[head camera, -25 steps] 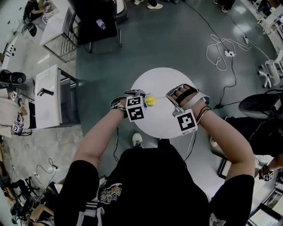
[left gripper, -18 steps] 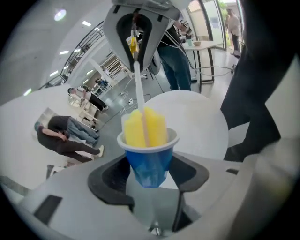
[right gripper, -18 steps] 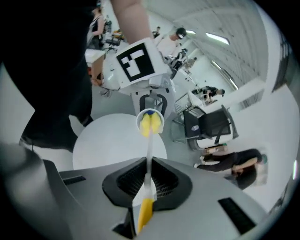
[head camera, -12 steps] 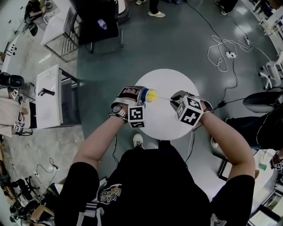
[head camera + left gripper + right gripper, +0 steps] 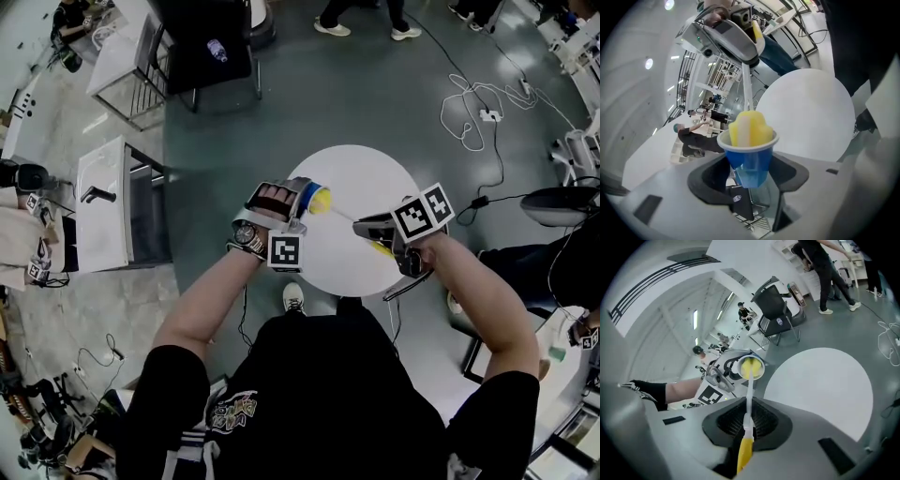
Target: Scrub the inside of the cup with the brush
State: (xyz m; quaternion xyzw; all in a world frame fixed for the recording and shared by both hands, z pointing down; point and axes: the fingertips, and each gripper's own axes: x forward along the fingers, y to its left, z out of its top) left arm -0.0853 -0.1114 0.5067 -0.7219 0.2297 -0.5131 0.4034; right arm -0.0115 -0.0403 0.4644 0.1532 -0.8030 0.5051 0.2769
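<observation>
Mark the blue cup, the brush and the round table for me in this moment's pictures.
blue cup (image 5: 752, 161), left gripper view, on its blue side wall.
brush (image 5: 744, 453), right gripper view, on its yellow handle.
round table (image 5: 361, 178), head view, on its bare white top.

A round white table (image 5: 349, 173) stands on grey floor (image 5: 375, 84).

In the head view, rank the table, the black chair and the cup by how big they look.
1. table
2. chair, smaller in view, though it stands farther from the camera
3. cup, clearly the smallest
</observation>
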